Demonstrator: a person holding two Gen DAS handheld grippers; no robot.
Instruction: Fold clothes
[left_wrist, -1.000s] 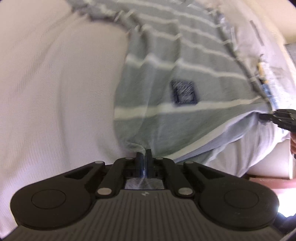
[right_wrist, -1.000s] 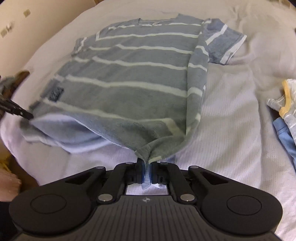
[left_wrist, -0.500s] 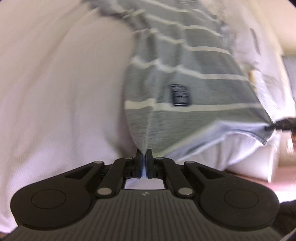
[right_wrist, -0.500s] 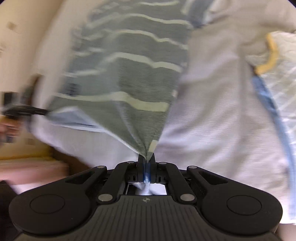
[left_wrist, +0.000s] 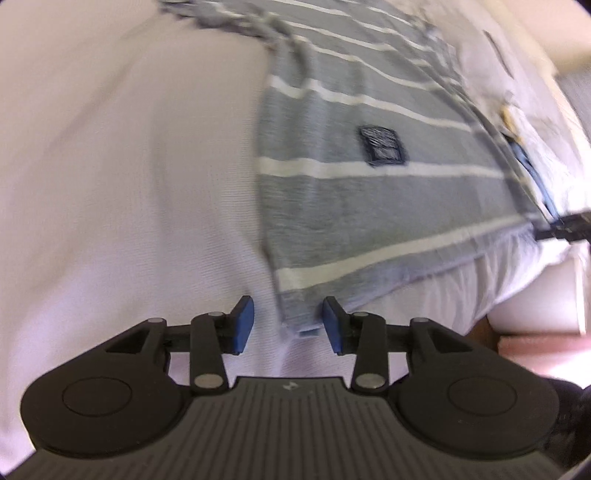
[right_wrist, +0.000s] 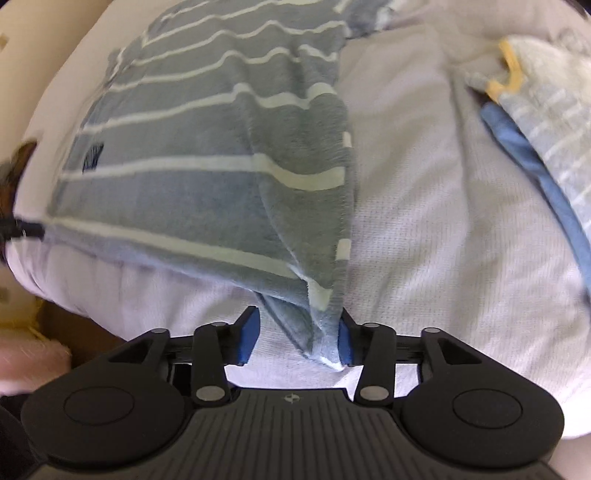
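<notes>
i see my left gripper and right gripper with fingers apart, each around a near hem corner of the shirt lying on the bed; bare sheet lies left, other clothes right.

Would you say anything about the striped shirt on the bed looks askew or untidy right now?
Yes, slightly. The striped shirt lies mostly flat on the bed, but its near hem corner is bunched into a ridge between the open right gripper fingers. The corner at the open left gripper looks flatter. Motion blur hides finer wrinkles.
</notes>
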